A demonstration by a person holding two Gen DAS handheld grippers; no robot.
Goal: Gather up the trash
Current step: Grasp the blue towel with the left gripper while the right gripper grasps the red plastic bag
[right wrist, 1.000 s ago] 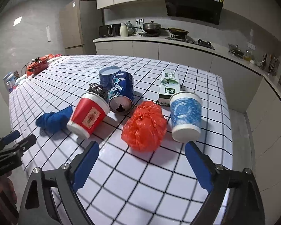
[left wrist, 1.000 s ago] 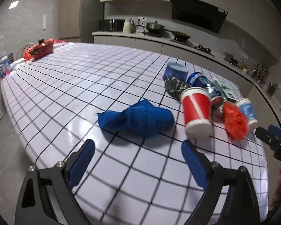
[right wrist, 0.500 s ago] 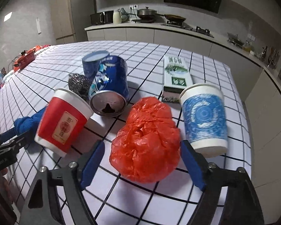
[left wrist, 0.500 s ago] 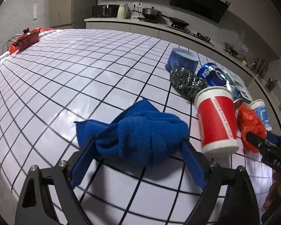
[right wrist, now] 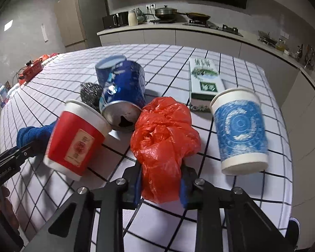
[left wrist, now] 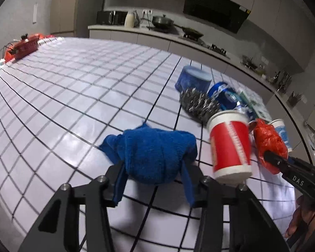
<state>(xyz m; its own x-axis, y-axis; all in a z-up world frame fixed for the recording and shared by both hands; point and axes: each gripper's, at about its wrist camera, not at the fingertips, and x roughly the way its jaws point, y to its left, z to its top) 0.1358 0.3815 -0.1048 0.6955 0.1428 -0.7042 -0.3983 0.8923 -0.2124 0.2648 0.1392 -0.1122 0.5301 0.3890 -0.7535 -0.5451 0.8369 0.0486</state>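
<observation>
Now the right hand-held gripper (right wrist: 160,185) is clamped on the red bag (right wrist: 164,145), near centre of the table (right wrist: 231,193); the left hand-held gripper (left wrist: 154,183) is closing on the blue cloth (left wrist: 157,153). Lift both straight up, clear of the red cup (right wrist: 75,142); it looks easily toppled.

Dim overhead light, tabletop (left wrist: 77,96) glare, fisheye-bent edges, slight blur.

Crinkly glossy plastic bag (right wrist: 163,138), terry cloth (left wrist: 157,155)

red cup (right wrist: 73,140) hides most of blue cloth (right wrist: 34,133)
</observation>
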